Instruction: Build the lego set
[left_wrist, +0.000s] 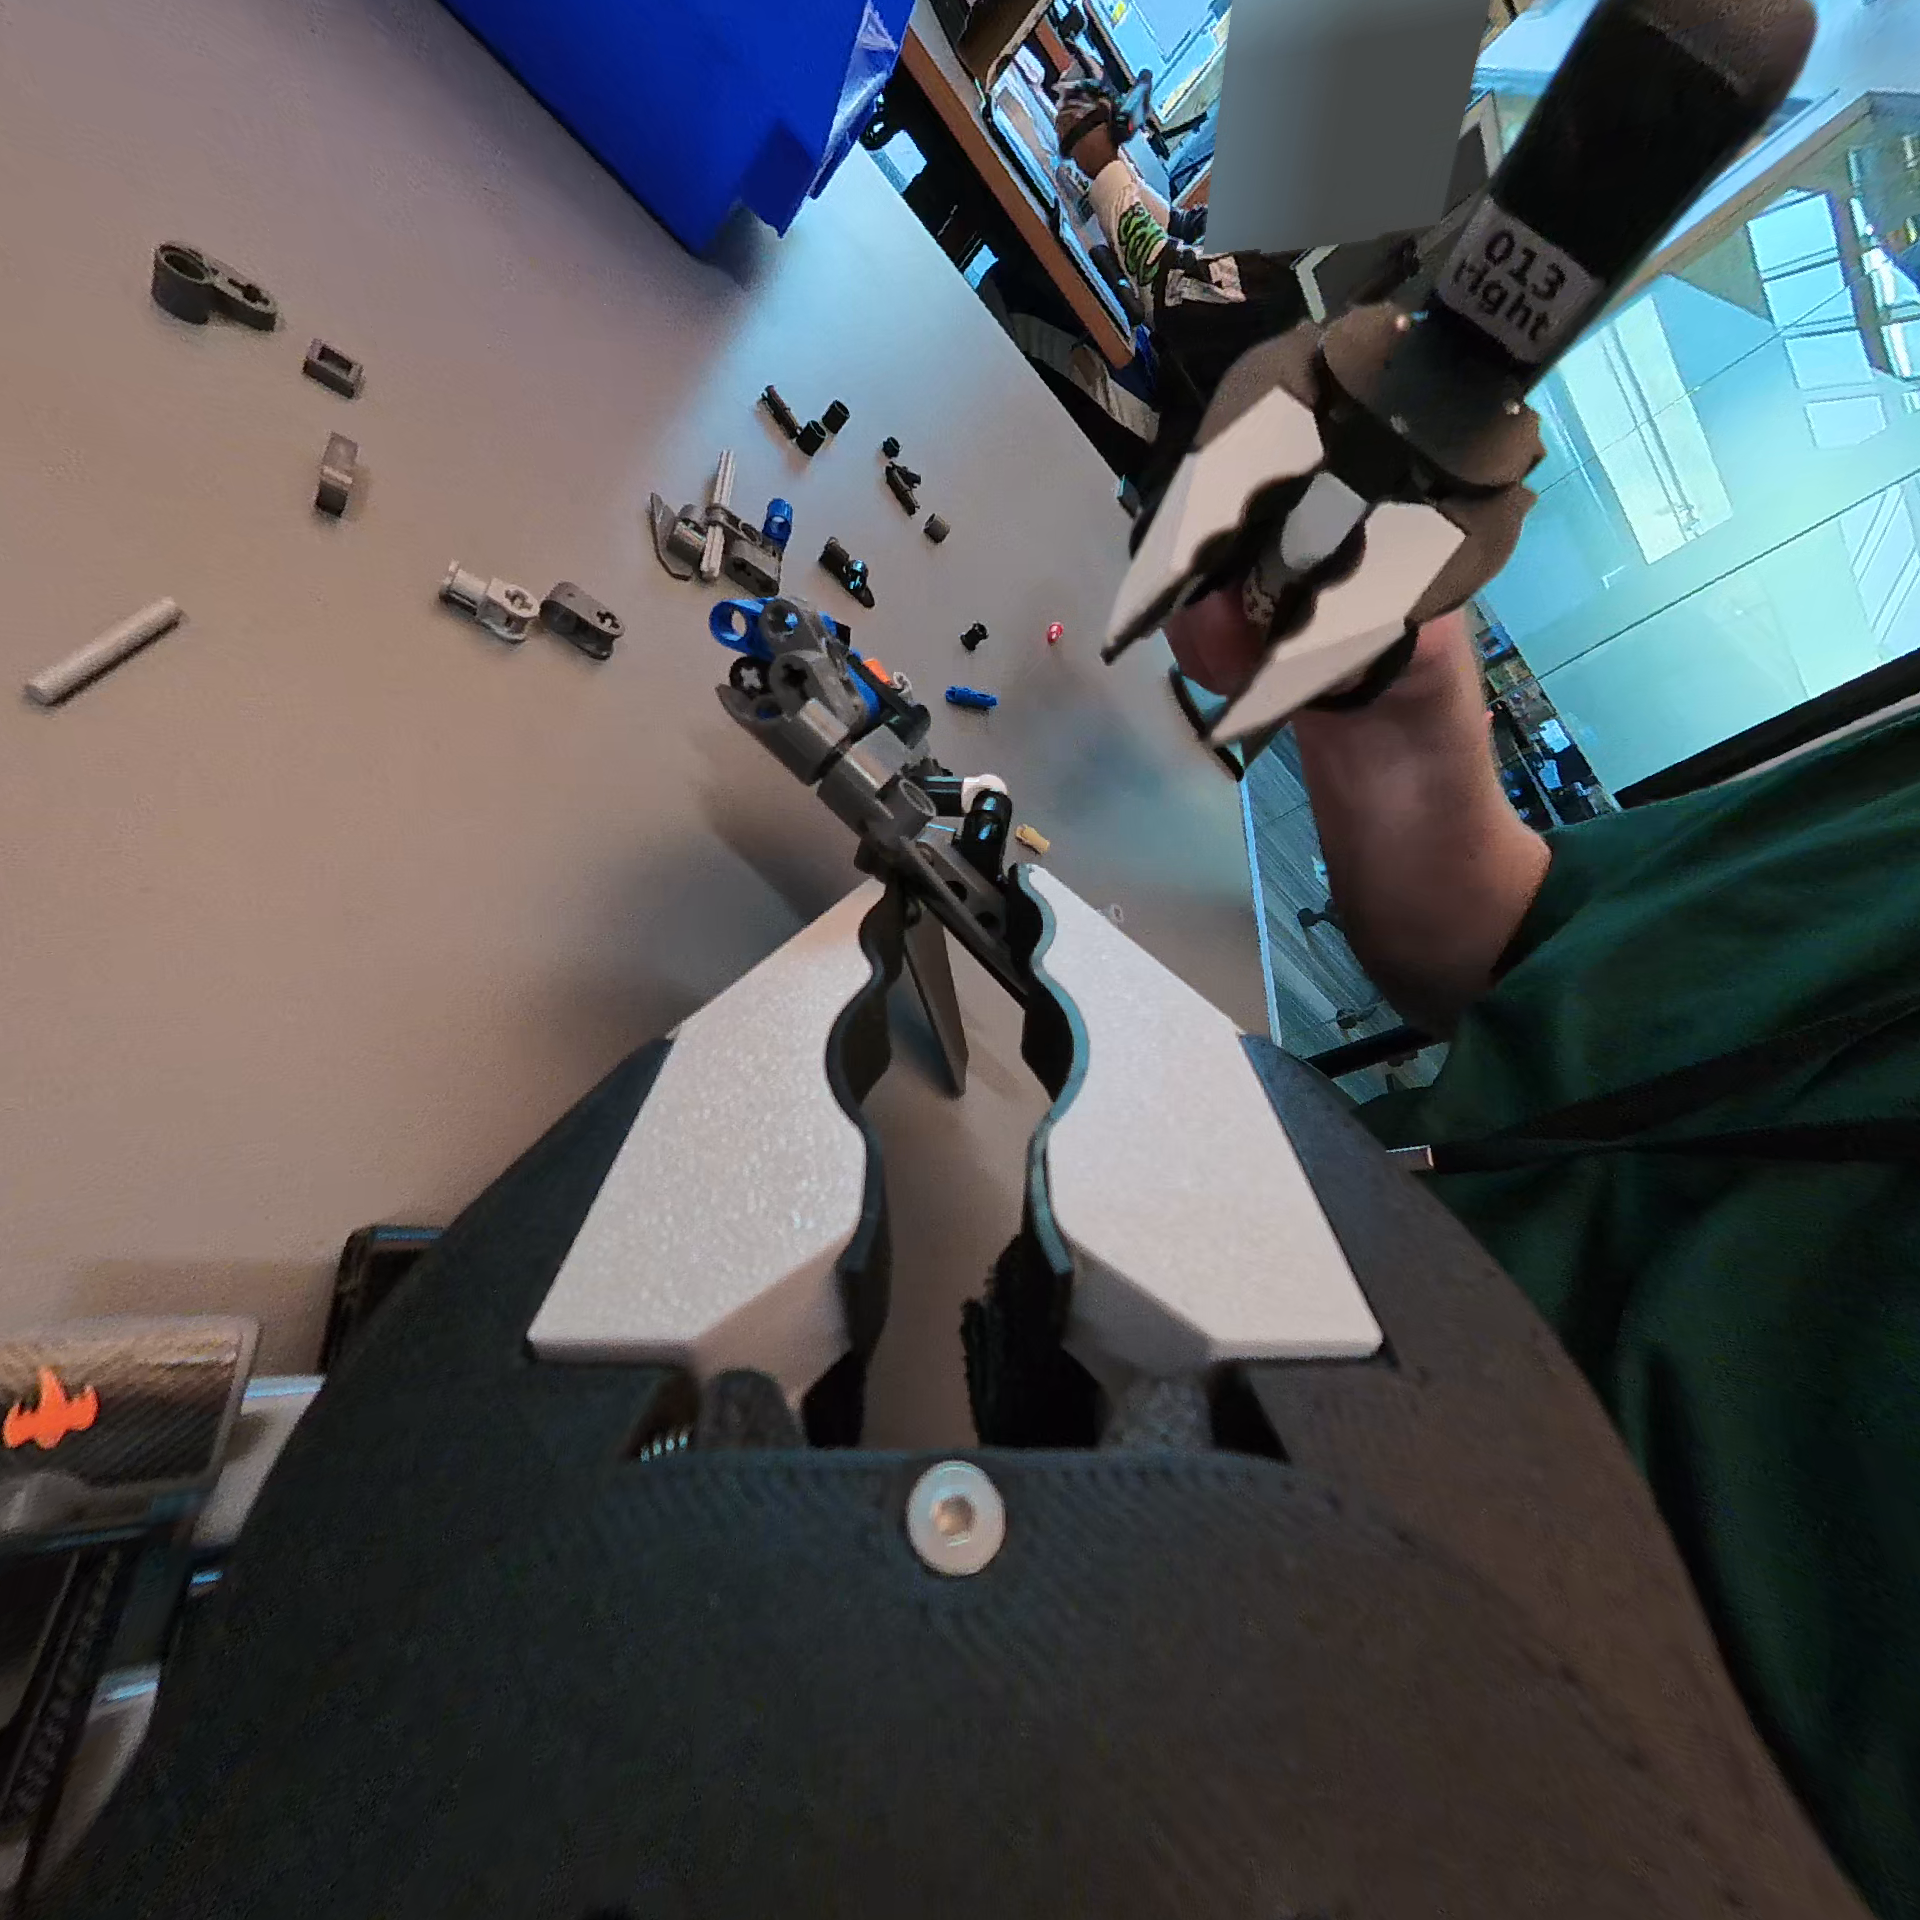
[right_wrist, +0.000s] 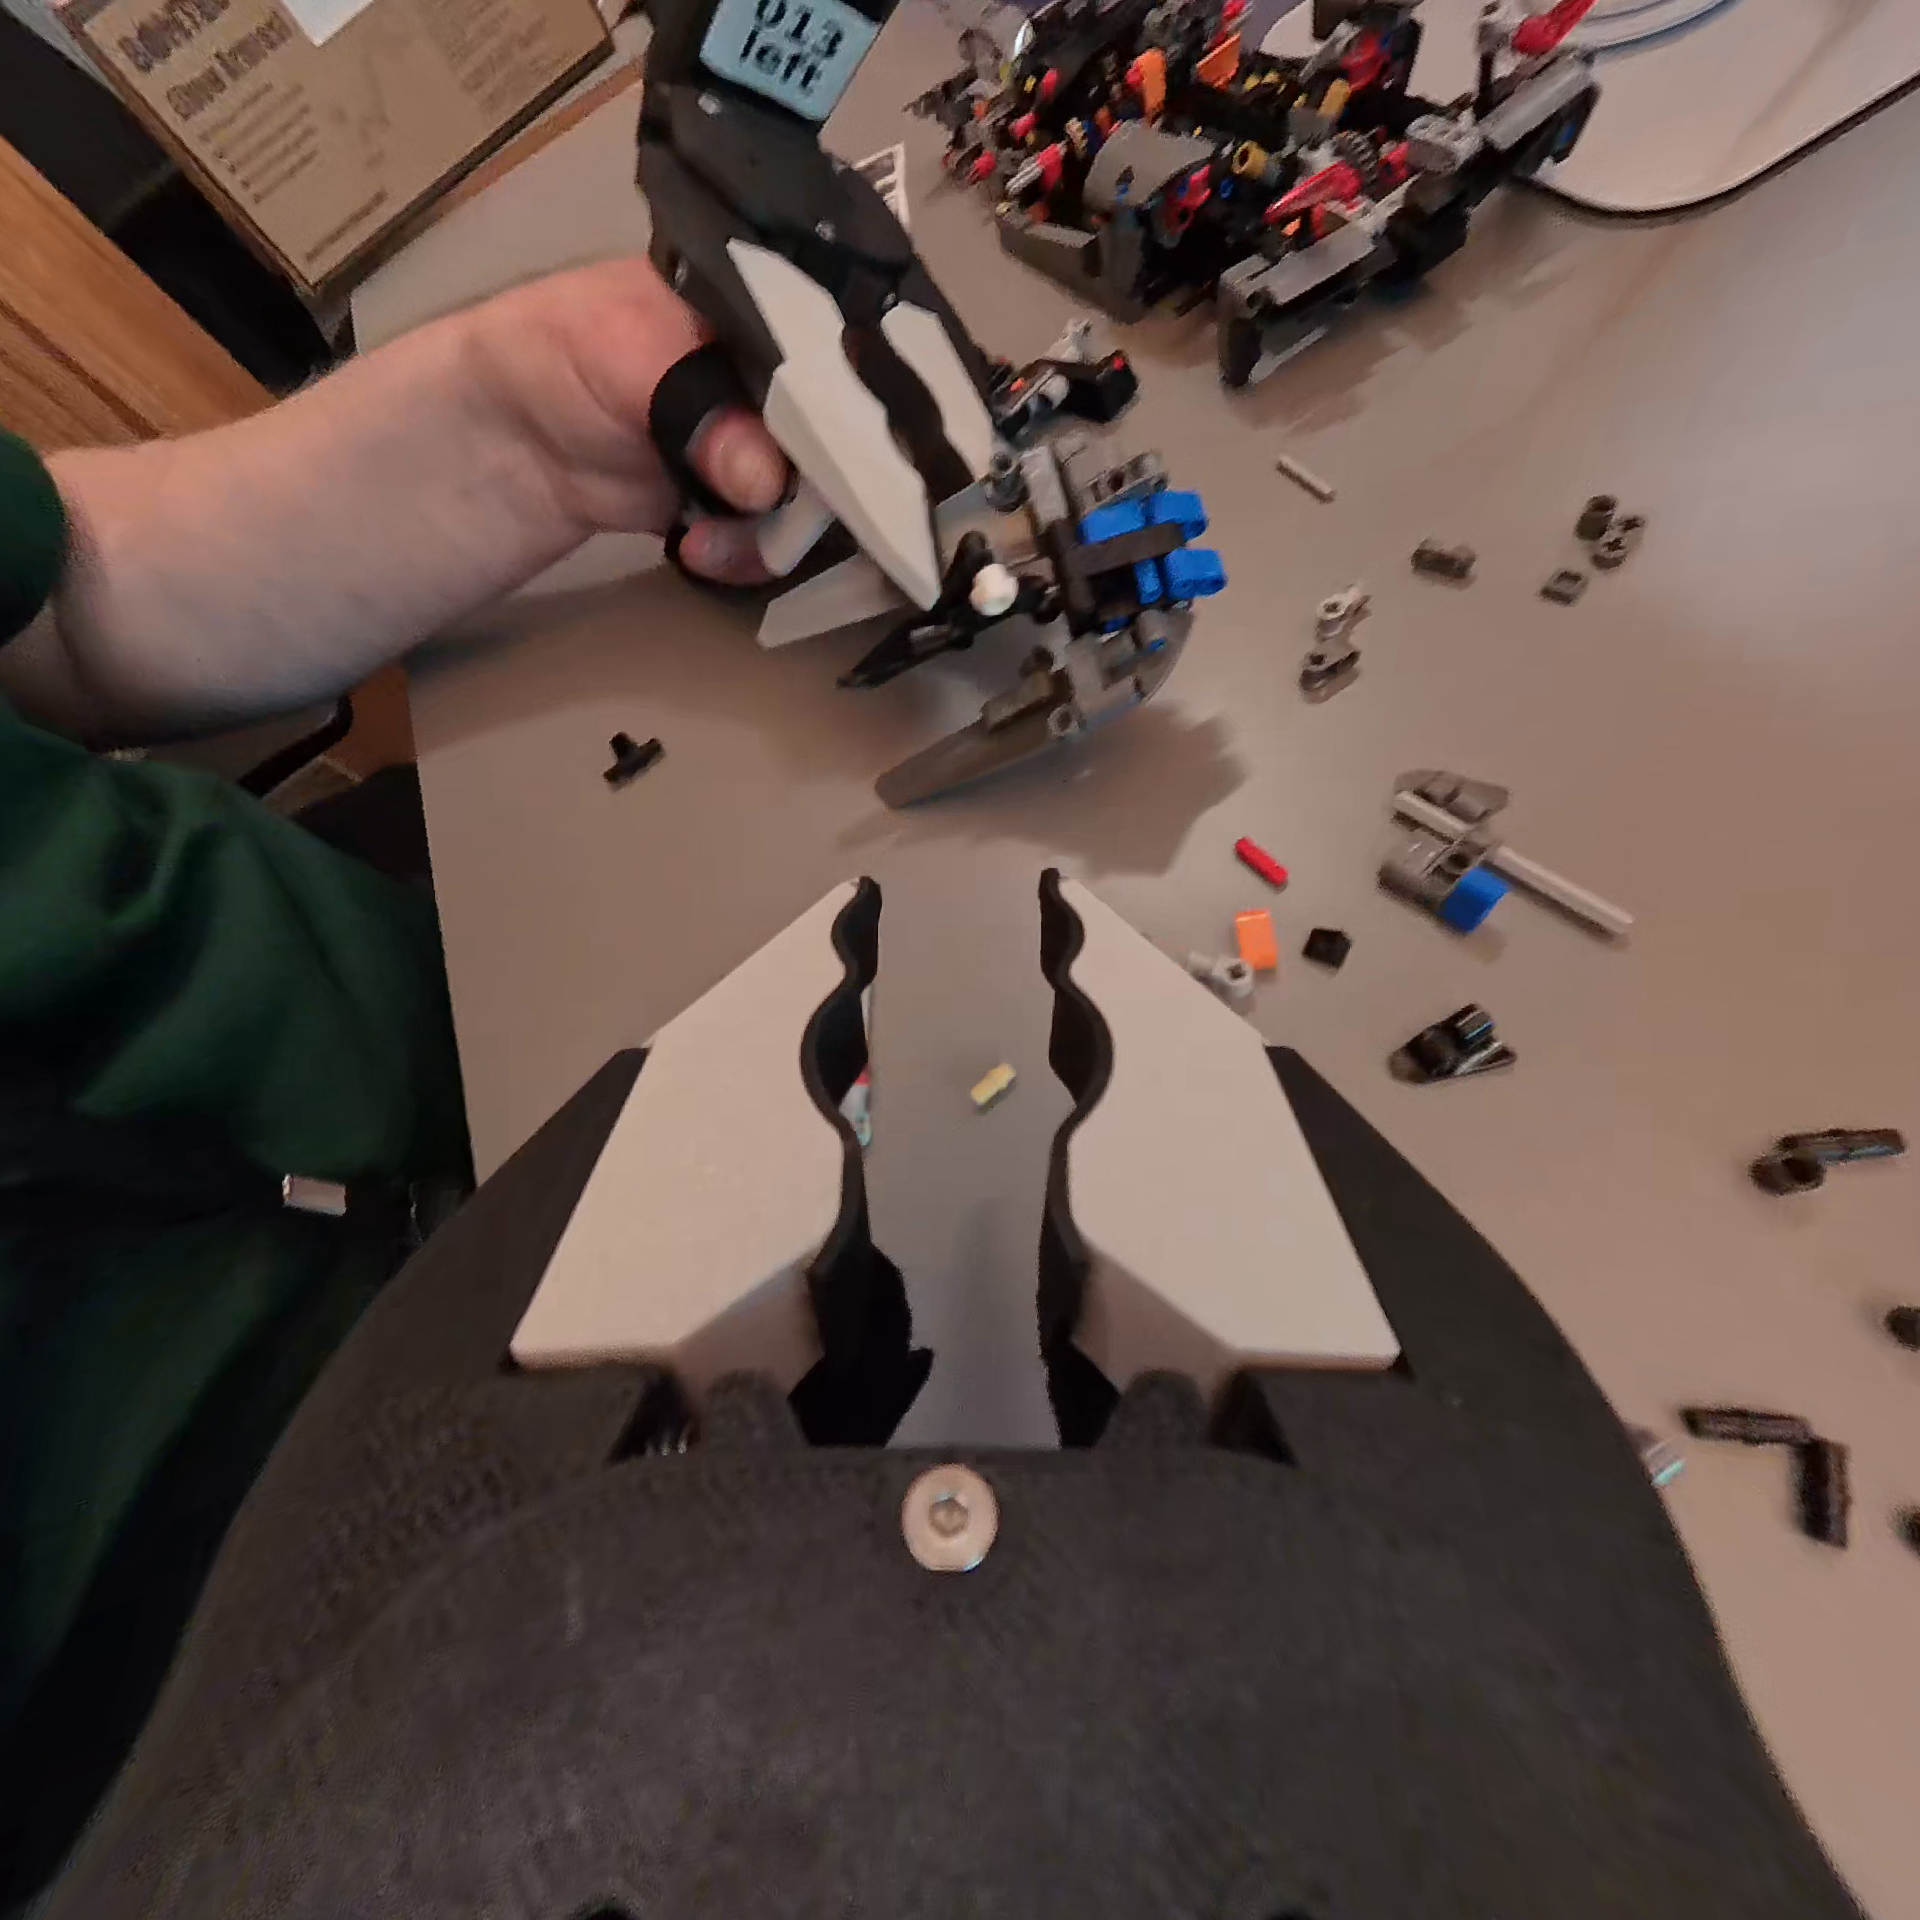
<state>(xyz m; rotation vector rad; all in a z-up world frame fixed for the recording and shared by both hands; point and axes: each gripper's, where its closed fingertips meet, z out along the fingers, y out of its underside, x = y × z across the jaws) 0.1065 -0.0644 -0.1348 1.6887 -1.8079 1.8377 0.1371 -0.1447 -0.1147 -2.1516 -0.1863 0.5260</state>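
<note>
— Starting nearest: finding the right gripper (right_wrist: 956, 894) spread wide and empty, hovering over the grey table (right_wrist: 1558, 623), with only a small yellow piece (right_wrist: 992, 1086) lying on the surface below the gap

— And looking past that?

— Seeing the left gripper (left_wrist: 951, 894) clenched on the half-built grey-and-blue sub-assembly (left_wrist: 831, 707), pinching it at the fingertips by a black holed beam (left_wrist: 971, 904) and carrying it tilted just above the table, not resting on it

— Judging how it will handle?

— Expecting light, stiff plastic, smooth enough to be slipping under a tip pinch; probably pivoting at its pin joints, with the white ball end (right_wrist: 994, 587) and the blue connectors (right_wrist: 1174, 540) likely popping off under a sideways push

— Taking hold where, then?

— Favouring the flat sides of the beam or the grey core, squeezing across solid faces and pressing new parts straight along their pins, while bracing with the other gripper

— Farther out?

— Noting loose parts scattered well apart: a red pin (right_wrist: 1260, 862), an orange tile (right_wrist: 1255, 938), a grey axle (left_wrist: 104, 649); beyond them a large multicoloured model (right_wrist: 1247, 156) and a blue bin (left_wrist: 675, 104) at the far edge
</note>
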